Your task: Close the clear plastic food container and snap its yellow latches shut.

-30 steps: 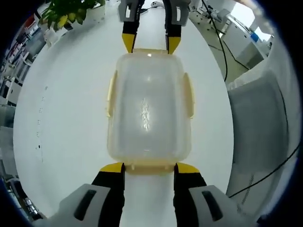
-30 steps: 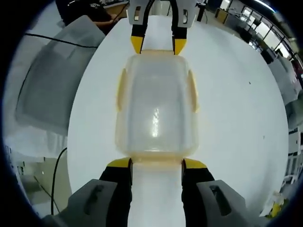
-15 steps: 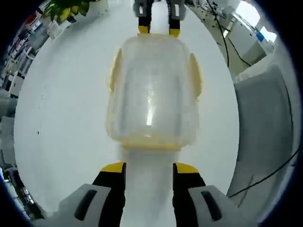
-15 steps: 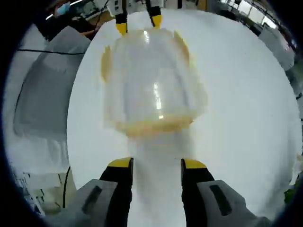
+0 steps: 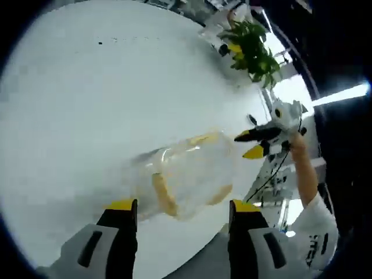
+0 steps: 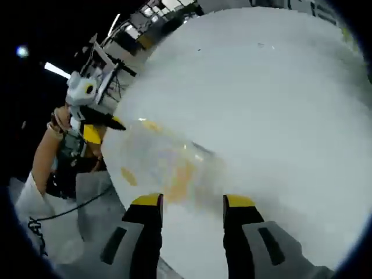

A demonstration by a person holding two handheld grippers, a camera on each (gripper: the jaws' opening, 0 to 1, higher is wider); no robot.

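From my left gripper (image 5: 181,204), I look along two black jaws with yellow tips, spread wide apart with nothing between them. Just beyond the tips lies the clear plastic food container (image 5: 186,175), resting on a round white table (image 5: 87,87) near the table's edge. The container is blurred. It reads as a cloudy, see-through box with rounded corners, lying at a slant across my view. Yellow latches (image 5: 164,195) show on it: one strip on the near side, another at the lower right, and a paler one along the far edge. I cannot tell whether these latches are snapped down or whether the lid is fully seated.

Past the container on the right, my right gripper (image 5: 251,144) comes into sight, held in a hand (image 5: 296,145) with a white sleeve below. Its yellow-tipped jaws are parted and apart from the container. A leafy green plant (image 5: 251,49) stands at the far side of the table.

From my right gripper (image 6: 192,202), the jaws are likewise released and hold nothing. The container (image 6: 165,163) is a smeared, translucent shape with yellow patches just ahead of the tips on the table (image 6: 279,87). At the left, my left gripper (image 6: 99,125) appears beside the container, with a forearm behind it.
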